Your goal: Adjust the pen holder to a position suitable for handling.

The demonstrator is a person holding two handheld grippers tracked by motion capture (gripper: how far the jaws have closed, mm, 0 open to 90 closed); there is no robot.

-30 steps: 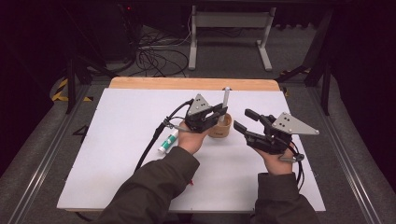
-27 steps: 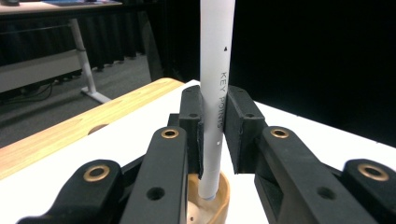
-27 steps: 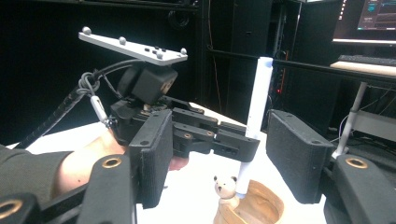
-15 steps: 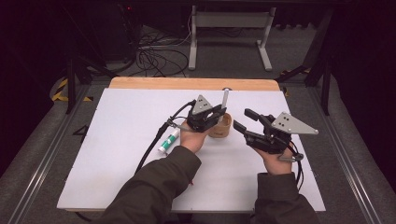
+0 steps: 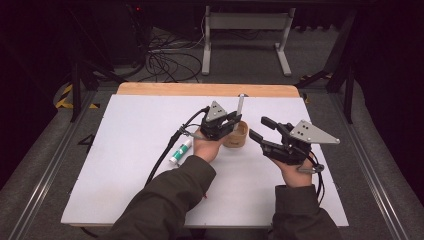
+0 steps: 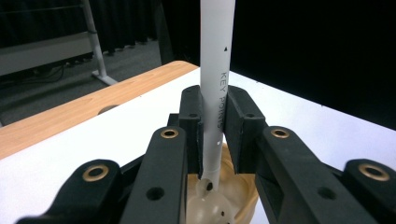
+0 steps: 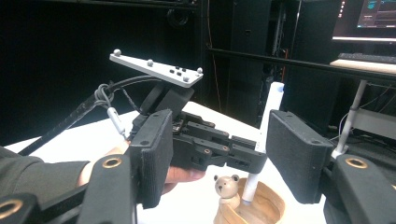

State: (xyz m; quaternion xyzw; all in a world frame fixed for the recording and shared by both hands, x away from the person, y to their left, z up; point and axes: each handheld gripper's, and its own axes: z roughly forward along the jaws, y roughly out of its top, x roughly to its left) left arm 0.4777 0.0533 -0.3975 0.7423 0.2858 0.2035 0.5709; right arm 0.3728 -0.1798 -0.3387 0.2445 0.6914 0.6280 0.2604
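- High view: white table top (image 5: 125, 150) brightly and evenly lit from above; surroundings fall off to near black.
- Shadows under the forearms faint, soft-edged.
- Slight grain and softness in the high view; fine detail smeared.
- Left gripper view: white toothbrush handle (image 6: 215, 56) almost blown out; near jaws soft, background blurred.
- Right gripper view: dark backdrop, monitor (image 7: 369, 18) glowing at top right.

We see bare white table (image 5: 125, 150) to our left; a toothpaste tube (image 5: 180, 151) and wooden cup (image 5: 239, 134) block the centre.
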